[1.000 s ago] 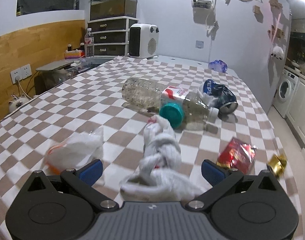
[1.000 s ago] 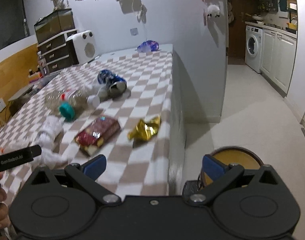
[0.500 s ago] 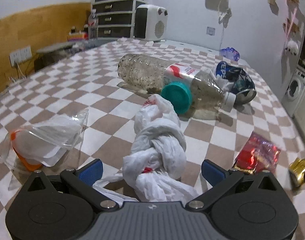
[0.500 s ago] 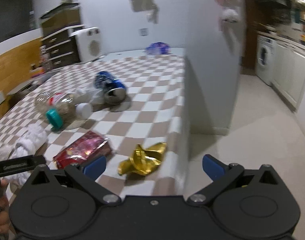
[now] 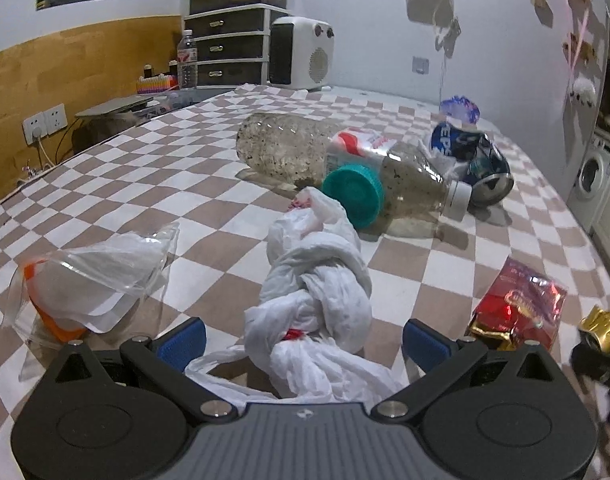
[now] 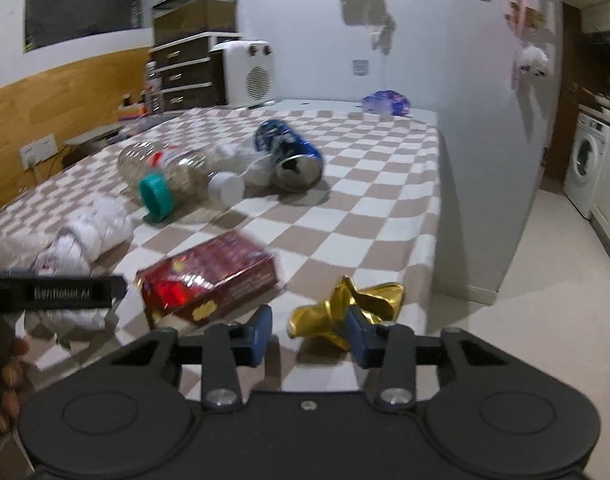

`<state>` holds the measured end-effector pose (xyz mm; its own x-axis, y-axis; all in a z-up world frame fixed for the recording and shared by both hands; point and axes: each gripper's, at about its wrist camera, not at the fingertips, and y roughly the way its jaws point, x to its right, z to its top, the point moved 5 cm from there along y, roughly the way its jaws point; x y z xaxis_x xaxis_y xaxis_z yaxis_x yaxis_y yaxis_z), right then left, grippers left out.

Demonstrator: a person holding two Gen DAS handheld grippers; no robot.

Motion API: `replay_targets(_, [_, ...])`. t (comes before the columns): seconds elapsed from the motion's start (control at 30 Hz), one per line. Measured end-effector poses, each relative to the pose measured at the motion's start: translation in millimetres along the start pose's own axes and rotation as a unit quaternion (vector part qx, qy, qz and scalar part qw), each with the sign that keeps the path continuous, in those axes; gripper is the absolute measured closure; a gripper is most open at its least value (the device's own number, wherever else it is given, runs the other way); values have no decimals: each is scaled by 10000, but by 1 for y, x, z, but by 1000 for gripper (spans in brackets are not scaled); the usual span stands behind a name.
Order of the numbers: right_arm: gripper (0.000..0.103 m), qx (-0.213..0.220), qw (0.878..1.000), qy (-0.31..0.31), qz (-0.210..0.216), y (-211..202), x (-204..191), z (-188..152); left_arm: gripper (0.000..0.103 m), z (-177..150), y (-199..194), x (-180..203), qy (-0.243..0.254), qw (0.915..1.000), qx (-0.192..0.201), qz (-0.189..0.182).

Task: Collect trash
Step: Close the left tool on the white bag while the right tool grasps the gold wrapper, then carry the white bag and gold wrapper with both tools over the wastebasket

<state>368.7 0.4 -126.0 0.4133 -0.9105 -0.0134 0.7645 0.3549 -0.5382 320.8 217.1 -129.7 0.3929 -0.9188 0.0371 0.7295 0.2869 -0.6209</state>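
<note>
On the checked tablecloth (image 5: pixel 153 168) a knotted white plastic bag (image 5: pixel 317 292) lies between the fingers of my left gripper (image 5: pixel 303 342). That gripper is open, its blue pads well clear of the bag. In the right wrist view a crumpled gold wrapper (image 6: pixel 357 304) sits near the table's right edge, between the closing jaws of my right gripper (image 6: pixel 311 332). The right pad is against the foil and the left pad still stands off it. A red snack wrapper (image 6: pixel 209 280) lies just left of the gold one.
Farther back lie a clear bottle (image 5: pixel 297 152), a teal lid (image 5: pixel 355 194) and a crushed blue can (image 5: pixel 473 160). A clear bag with an orange edge (image 5: pixel 85 276) is at the left. The table drops to the floor (image 6: pixel 525 280) on the right. A hand (image 6: pixel 9 364) holds the left gripper.
My right gripper swung down and left from over the floor to the gold wrapper, and its jaws narrowed around it. My left gripper sank toward the white bag, then held still.
</note>
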Motion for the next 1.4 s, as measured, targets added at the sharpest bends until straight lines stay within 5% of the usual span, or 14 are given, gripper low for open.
replay_targets(0.2, [60, 452, 9979, -437, -155, 0, -8, -13, 12, 1, -6, -7, -282, 9993, 186, -182])
replay_targets(0.4, [75, 397, 9990, -40, -193, -1, -1, -6, 49, 2, -12, 2, -112, 9985, 338, -412])
replay_targets(0.93, [79, 137, 9980, 584, 194, -53, -9, -20, 51, -30, -62, 5, -382, 9961, 204, -765])
replay_targets(1.4, [79, 274, 9945, 993, 210, -118, -1, -36, 51, -47, -131, 16, -153, 9938, 531, -963])
